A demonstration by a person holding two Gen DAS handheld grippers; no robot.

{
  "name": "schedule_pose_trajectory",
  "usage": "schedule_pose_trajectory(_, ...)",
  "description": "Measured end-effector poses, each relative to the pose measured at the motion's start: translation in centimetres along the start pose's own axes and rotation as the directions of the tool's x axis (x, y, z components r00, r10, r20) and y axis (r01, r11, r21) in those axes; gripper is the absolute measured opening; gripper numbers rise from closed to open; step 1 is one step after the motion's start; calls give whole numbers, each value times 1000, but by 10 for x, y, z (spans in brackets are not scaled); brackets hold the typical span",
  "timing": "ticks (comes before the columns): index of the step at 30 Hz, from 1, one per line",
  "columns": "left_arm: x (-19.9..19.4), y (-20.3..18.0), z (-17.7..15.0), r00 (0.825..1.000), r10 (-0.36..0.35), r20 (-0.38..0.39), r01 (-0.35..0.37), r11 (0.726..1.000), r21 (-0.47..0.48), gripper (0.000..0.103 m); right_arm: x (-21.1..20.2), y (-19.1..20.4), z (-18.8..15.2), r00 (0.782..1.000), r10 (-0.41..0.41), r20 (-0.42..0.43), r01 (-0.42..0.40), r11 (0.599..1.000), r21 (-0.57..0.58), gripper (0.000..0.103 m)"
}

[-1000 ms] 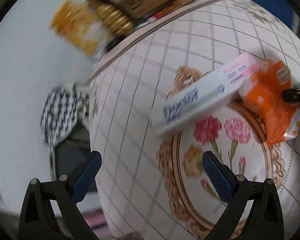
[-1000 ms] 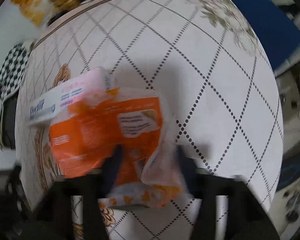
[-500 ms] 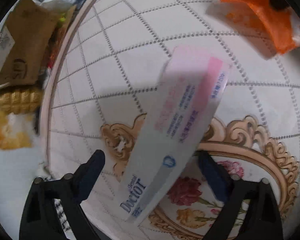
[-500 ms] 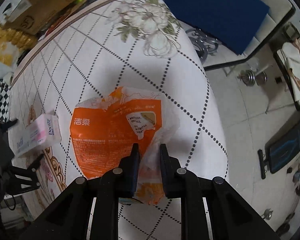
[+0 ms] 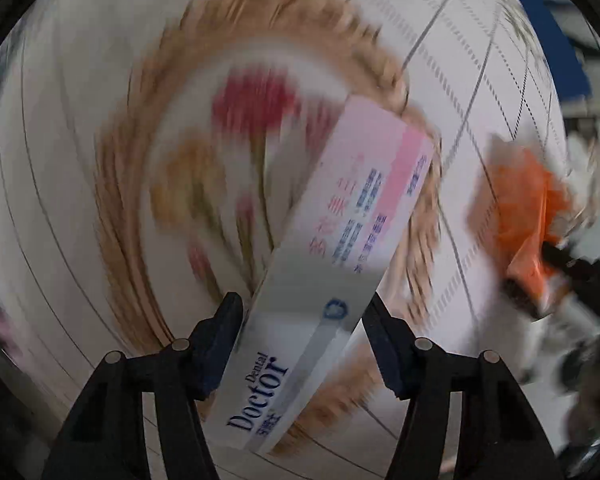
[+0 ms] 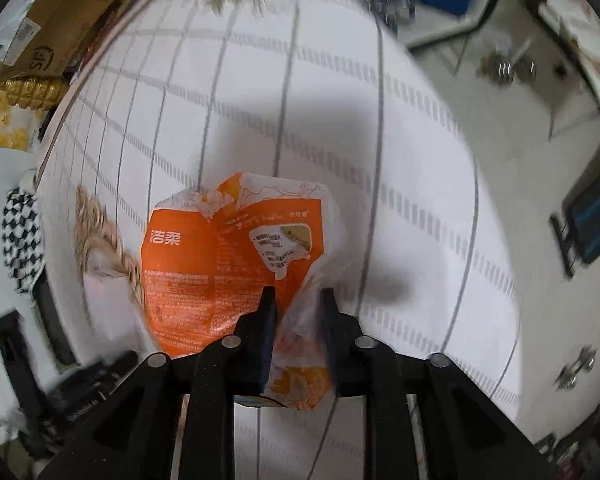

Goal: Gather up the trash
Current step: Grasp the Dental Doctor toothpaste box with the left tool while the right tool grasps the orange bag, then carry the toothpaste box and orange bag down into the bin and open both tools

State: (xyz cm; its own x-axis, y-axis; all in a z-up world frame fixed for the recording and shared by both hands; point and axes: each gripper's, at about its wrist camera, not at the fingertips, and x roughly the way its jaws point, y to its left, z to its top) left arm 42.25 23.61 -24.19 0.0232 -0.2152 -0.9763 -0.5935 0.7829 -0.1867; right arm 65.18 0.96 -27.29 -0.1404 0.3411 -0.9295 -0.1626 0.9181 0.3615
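The left claw, wide apart 0.5 s ago, is now clamped on the box. The right claw stays clamped on the orange wrapper, now lifted above the bench.

Your left gripper pinches a smooth, matt cardboard toothpaste box. The orange wrapper is thin, crinkled, glossy plastic film. Under both, the printed tablecloth looks smooth. Far left, the carton is plain brown cardboard.
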Motion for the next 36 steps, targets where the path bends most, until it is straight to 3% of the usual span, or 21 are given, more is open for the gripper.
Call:
schedule_pose_trajectory(2, 1, 0, -17, 998, -59, 17, 60, 998, -28, 58, 1, -3, -12, 1000, 8, -20, -8, 1000, -12, 70)
schedule_pose_trajectory(5, -7, -16, -31, 995, -18, 101, 13, 999, 47, 59, -4, -6, -19, 999, 31, 19, -30, 998, -47, 81)
schedule_pose_trajectory(8, -6, -44, -36, 983, 95, 160, -120, 981, 153, 60, -3, 3, -18, 998, 45, 39, -41, 993, -113, 82)
schedule_pose_trajectory(10, -2, -58, -28, 970, 163, 181, -194, 966, 173, 60, 3, 17, -17, 999, 30, 44, -22, 986, -168, 82)
schedule_pose_trajectory(12, 4, -66, -27, 962, 187, 196, -220, 962, 163, 60, 11, 28, -16, 999, 3, 39, 5, 977, -213, 82)
schedule_pose_trajectory(14, 6, -71, -26, 958, 191, 213, -224, 964, 145, 43, 17, 43, -16, 998, -42, 54, 54, 964, -260, 84)
schedule_pose_trajectory(16, 2, -65, -22, 954, 195, 230, -227, 966, 124, 43, 19, 52, -19, 995, -75, 71, 92, 952, -291, 79)
schedule_pose_trajectory(19, -4, -64, -38, 943, 214, 254, -245, 965, 96, 42, 17, 59, -28, 984, -128, 125, 162, 935, -315, 50)
schedule_pose_trajectory(21, -8, -66, -50, 935, 227, 273, -255, 964, 73, 42, 17, 60, -32, 986, -110, 126, 145, 939, -313, 32)
schedule_pose_trajectory(24, -19, -60, -69, 925, 233, 300, -255, 966, 36, 42, 11, 62, -40, 983, -100, 154, 145, 939, -313, 16)
schedule_pose_trajectory(30, -54, -54, -113, 894, 241, 378, -257, 966, -9, 42, -15, 57, -71, 977, -63, 204, 124, 946, -301, 13)
schedule_pose_trajectory(35, -86, -54, -157, 868, 211, 449, -226, 974, -22, 42, -53, 46, -119, 967, -18, 254, 96, 949, -300, 13)
schedule_pose_trajectory(36, -90, -35, -153, 864, 203, 460, -218, 976, -21, 42, -61, 44, -131, 964, -10, 264, 92, 949, -301, 13)
